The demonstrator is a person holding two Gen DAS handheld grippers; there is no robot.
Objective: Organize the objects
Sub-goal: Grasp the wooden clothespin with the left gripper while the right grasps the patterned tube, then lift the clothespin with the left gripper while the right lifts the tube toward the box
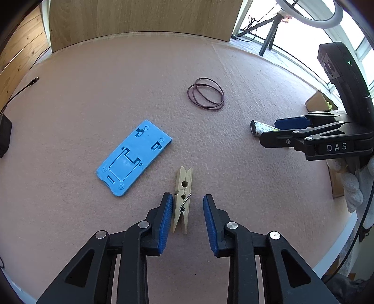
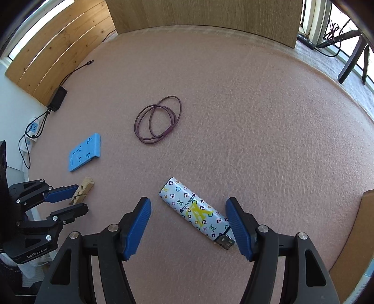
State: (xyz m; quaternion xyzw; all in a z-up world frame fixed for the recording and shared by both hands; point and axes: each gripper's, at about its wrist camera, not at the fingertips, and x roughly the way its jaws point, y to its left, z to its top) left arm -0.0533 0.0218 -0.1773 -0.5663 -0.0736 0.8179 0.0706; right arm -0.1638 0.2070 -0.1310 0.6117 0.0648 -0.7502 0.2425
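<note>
A wooden clothespin (image 1: 183,184) lies on the pink felt mat (image 1: 233,163) between the jaws of my left gripper (image 1: 187,198). The left pad (image 1: 164,219) touches its side, while the right pad stands clear, so the jaws are open. In the right wrist view that same gripper (image 2: 79,197) straddles the clothespin (image 2: 85,184). My right gripper (image 2: 188,202) is open around a patterned lighter (image 2: 194,208) lying diagonally, and the right pad (image 2: 238,226) is close to its metal end. A blue plastic phone stand (image 1: 133,157) and a looped dark elastic band (image 1: 205,93) lie farther out.
A wooden board (image 1: 140,18) stands along the mat's far edge. A black adapter (image 2: 57,98) with its cable sits at the left edge. A cardboard box (image 1: 315,103) borders the mat on the right. A white-gloved hand (image 1: 357,187) holds the right gripper.
</note>
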